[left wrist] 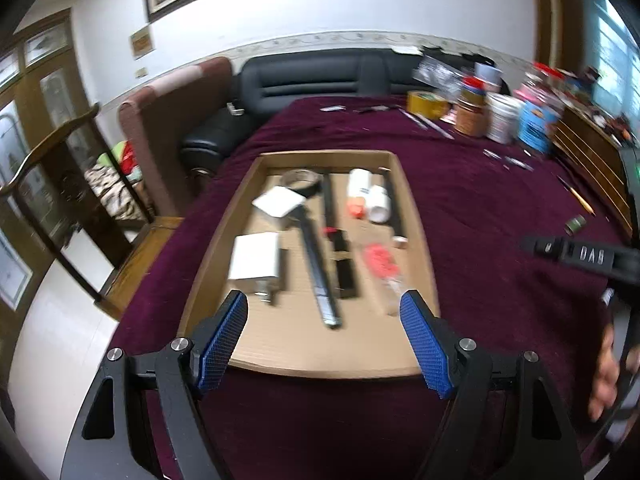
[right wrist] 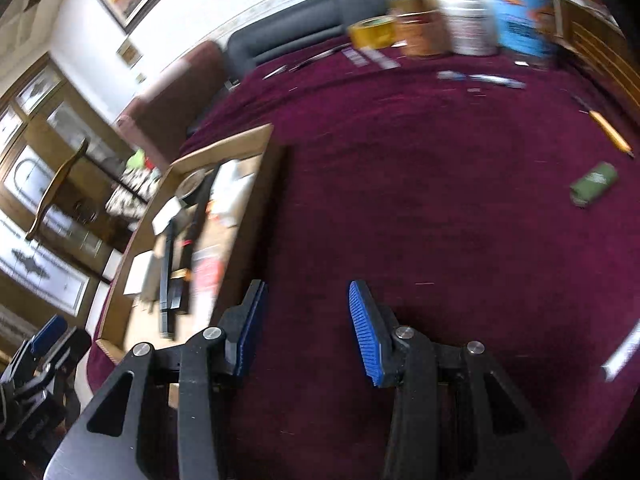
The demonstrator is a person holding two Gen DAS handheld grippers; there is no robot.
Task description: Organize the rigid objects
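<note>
Reaching for the next stray piece looks like the step in hand: the cardboard tray [left wrist: 416, 216] on the maroon cloth [right wrist: 420, 200] already holds white boxes, a tape roll, white bottles, a long metal bar [left wrist: 320, 272] and black strips, while a small green object [right wrist: 594, 184], a pencil [right wrist: 610, 132] and a few thin pieces lie loose on the cloth to the tray's right. To do it well, I judge the right gripper [right wrist: 308, 324] should line its pads up across the green object's narrow sides, come down squarely and close only once both pads flank it, since the views are blurred. Its 2 blue pads [right wrist: 366, 328] stand moderately apart with nothing between them, over bare cloth just beside the tray's right wall. The left gripper [left wrist: 324, 320] hangs over the tray's near end, its pads [left wrist: 226, 332] wide apart, holding and touching nothing.
</note>
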